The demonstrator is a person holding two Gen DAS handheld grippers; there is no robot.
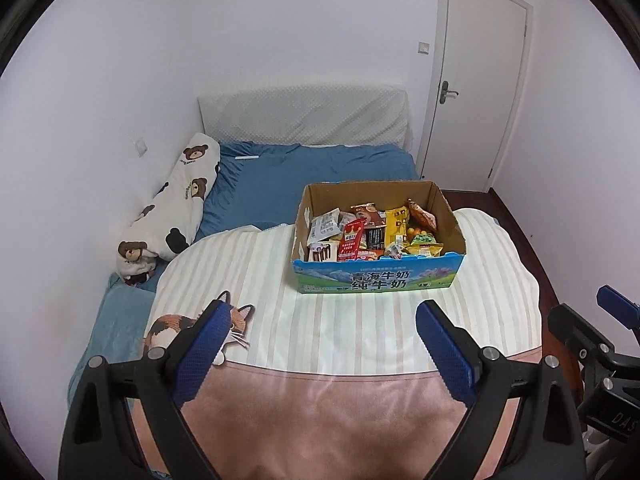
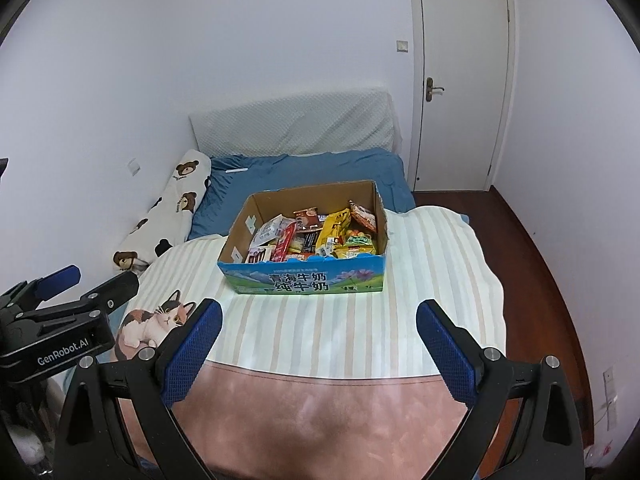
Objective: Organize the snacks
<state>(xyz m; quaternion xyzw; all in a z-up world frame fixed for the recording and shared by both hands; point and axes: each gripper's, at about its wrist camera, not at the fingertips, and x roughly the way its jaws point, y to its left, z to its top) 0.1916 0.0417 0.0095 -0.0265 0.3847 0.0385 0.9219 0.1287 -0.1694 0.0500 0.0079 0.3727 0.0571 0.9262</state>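
Left gripper (image 1: 320, 344), right gripper (image 2: 318, 344) side by side, angled down toward snack box (image 1: 376, 276); fingers spread, empty.

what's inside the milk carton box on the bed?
The cardboard box is open-topped and packed with mixed snack packets: a red one, yellow ones, white ones, a dark one. They overlap, so the lower layers and the box floor are hidden. Neither gripper is near it.

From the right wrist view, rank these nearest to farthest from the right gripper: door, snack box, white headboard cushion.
Measured from the right gripper, jaws open and empty:
1. Snack box, straight ahead on the striped blanket.
2. White headboard cushion, against the far wall.
3. Door, far right corner.
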